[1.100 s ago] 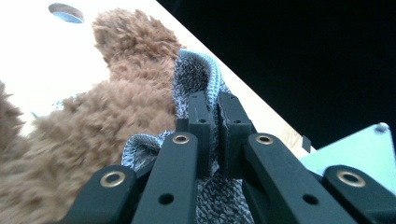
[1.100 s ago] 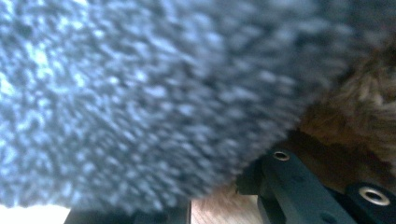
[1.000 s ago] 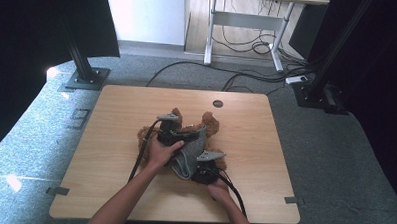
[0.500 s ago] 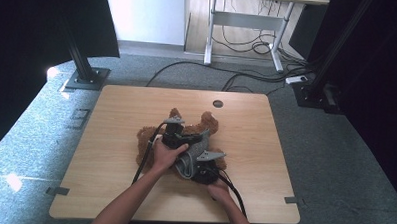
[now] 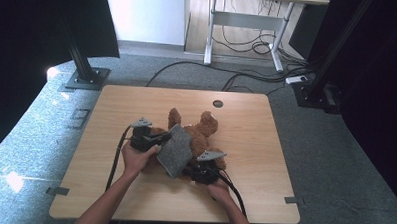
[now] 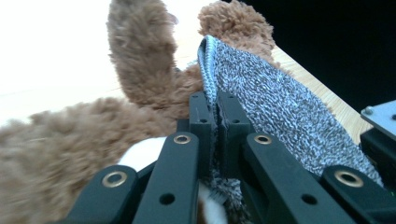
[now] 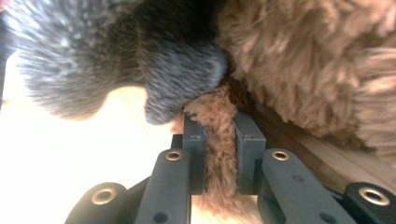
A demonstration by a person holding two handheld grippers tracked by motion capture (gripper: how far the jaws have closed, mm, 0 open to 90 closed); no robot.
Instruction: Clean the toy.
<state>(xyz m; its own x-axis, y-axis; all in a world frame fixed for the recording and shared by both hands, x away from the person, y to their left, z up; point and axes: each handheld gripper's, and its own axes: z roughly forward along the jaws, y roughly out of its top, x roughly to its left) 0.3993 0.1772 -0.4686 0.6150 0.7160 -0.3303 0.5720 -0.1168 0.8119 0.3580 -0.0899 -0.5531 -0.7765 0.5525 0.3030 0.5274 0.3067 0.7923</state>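
Shifted toward the counter's (image 5: 137,97) left edge since the earlier frame: left gripper (image 5: 160,138), fingers (image 6: 201,122) clamped tight on the hem of the grey knit garment (image 5: 176,150), now stretched off the brown teddy bear (image 5: 198,134) at the counter's middle. Right gripper (image 5: 198,168) pinching a furry limb (image 7: 219,140), anchoring. Probably mid-undressing or dressing; can't tell which.

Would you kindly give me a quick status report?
Left hand-held gripper shut on grey cloth. Right hand-held gripper shut on teddy bear fur. Nothing blocking.
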